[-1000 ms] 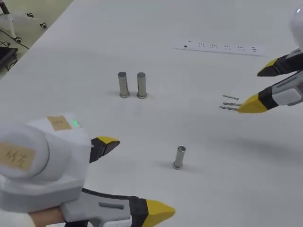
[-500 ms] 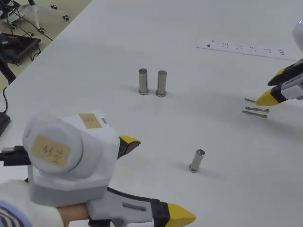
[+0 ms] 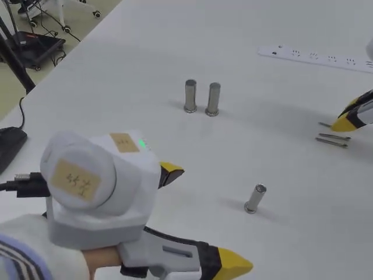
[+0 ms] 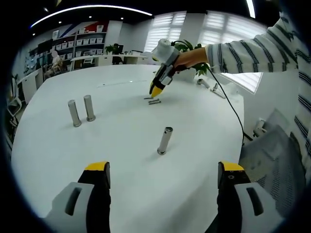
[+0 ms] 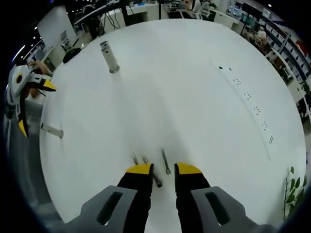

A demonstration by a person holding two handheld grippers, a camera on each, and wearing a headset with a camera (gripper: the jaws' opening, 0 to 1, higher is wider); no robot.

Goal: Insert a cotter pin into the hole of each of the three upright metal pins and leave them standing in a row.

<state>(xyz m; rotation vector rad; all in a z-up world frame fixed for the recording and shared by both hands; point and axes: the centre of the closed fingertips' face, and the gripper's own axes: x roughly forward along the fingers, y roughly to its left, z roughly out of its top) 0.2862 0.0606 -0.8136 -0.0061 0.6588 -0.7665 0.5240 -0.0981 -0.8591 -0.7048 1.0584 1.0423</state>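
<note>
While thin silver cotter pins (image 5: 165, 161) lie at the right gripper (image 5: 164, 168)'s barely parted yellow tips, the left gripper (image 4: 164, 167) gapes wide, empty.

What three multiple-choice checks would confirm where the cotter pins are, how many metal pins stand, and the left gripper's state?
1. The cotter pins lie: A) beside the paired metal pins; B) under the left gripper; C) at the right gripper's jaw tips.
2. Metal pins standing: A) two; B) three; C) five.
3. Left gripper's jaws: A) wide open, empty; B) shut on a cotter pin; C) shut, empty.
Key: 1C, they lie just ahead of its jaws; 2B, two side by side, one apart; 3A, tips far apart, nothing between.
</note>
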